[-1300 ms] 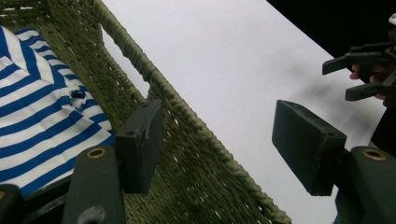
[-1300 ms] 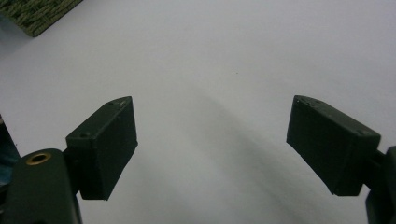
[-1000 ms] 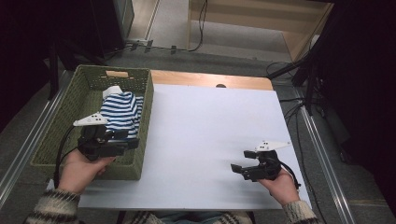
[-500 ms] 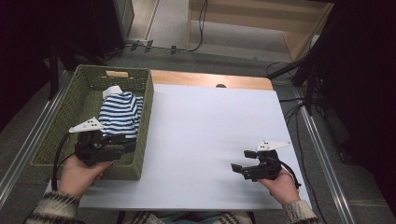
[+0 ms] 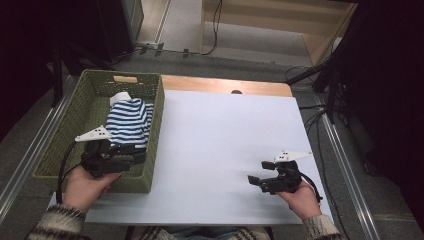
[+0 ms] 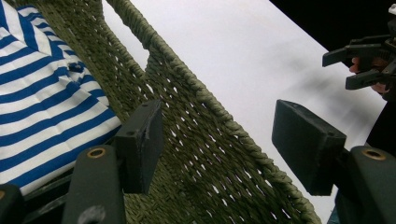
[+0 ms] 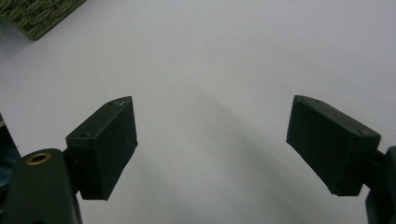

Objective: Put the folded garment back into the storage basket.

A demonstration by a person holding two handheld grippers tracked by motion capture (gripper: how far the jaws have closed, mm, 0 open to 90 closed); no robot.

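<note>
Striped garment (image 5: 129,122): a blue-and-white striped piece of clothing, loosely bunched, lies inside the woven basket (image 5: 62,145), toward its far half; something white peeks out at its far edge.
Garment up close (image 6: 42,107): in the left gripper view the stripes and a small dark button show, with the cloth resting against the basket's inner wall.
Basket: green wicker, rectangular, sits at the left side of the desk (image 5: 220,150); one side wall runs between the left tool's jaws in the left gripper view.
Left tool (image 5: 135,154): held low at the near end of the basket, jaws standing wide apart and gripping nothing; one jaw is on the garment's side of the wall, the other out over the desk.
Right tool (image 5: 256,180): rests near the desk's near right edge, well apart from the basket, jaws spread wide with nothing between them.
Step in hand: judged to be the approach to the garment, no grasp yet made.
Next move: likely calls for bringing both jaws of the left tool inside the wall, down over a fold of cloth, then closing firmly enough that the soft fabric does not slip.
</note>
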